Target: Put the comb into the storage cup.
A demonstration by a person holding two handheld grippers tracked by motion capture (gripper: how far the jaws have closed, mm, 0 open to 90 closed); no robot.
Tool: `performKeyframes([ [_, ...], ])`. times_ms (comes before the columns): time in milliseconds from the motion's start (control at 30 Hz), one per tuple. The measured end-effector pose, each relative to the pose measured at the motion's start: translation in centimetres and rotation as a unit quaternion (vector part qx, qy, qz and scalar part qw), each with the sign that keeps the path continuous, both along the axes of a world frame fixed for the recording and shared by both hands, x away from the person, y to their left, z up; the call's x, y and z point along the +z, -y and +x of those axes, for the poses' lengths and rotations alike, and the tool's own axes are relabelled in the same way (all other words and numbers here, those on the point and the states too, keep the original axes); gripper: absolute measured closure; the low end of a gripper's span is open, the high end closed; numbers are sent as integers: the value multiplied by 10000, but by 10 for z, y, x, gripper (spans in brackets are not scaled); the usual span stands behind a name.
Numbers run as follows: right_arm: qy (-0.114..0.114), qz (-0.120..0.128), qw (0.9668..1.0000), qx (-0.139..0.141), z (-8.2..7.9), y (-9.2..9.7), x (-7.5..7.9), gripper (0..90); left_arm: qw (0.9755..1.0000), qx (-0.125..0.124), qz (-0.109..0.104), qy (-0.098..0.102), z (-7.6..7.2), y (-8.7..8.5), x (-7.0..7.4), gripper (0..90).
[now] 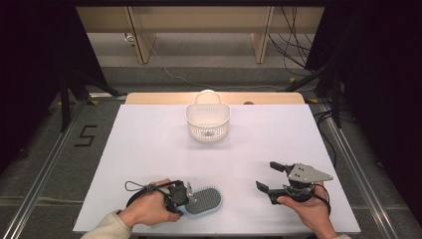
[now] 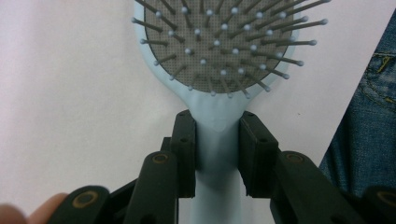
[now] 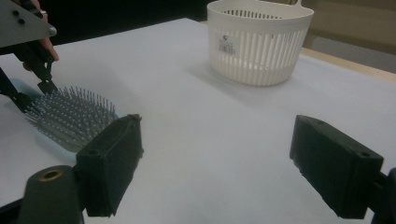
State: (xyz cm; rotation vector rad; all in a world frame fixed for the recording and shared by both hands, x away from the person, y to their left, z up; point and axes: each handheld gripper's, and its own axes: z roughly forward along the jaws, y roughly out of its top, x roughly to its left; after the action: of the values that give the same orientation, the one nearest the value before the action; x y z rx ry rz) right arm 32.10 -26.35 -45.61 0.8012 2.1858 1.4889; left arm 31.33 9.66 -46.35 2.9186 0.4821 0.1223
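Left gripper view: both black pads clamp the neck of a hairbrush [image 2: 217,116], one pad on each side of the pale blue handle, just below where it widens into the head. Head is oval, pale blue rim around a grey dotted cushion; thin grey bristles with small ball tips stand up from it, bristle side facing up.

High view: left gripper [image 1: 180,195] sits near the front edge of the table [image 1: 149,149], toward its left, held in the person's left hand [image 1: 147,209]. Brush lies flat on the white tabletop, head pointing right.

Right gripper [image 1: 267,178], held in the right hand [image 1: 308,209] near the front right, has its jaws standing wide apart with nothing between them; they point left toward the brush, well apart from it.

White slotted basket [image 1: 208,122] with a loop handle stands at the far middle of the table, well away from both grippers.
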Motion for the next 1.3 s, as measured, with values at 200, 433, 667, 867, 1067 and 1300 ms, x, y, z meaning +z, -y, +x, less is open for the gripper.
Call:
performKeyframes([
  [200,10,5,10000,3,0,0,0,178,9996,91,-249,2,0,-2,3,699],
  [433,18,-2,10000,2,0,0,0,178,9975,213,-662,151,0,-6,11,700],
  [667,20,1,10000,4,0,0,0,178,9938,382,-1004,286,-2,-10,15,699],
  [867,32,-3,10000,15,0,0,0,178,9898,581,-1247,373,-2,-14,13,699],
  [1067,21,-2,10000,13,0,0,0,178,9871,728,-1326,523,-2,-19,13,699],
  [1300,28,-7,10000,9,-1,0,1,177,9837,800,-1497,595,-4,-21,14,699],
])
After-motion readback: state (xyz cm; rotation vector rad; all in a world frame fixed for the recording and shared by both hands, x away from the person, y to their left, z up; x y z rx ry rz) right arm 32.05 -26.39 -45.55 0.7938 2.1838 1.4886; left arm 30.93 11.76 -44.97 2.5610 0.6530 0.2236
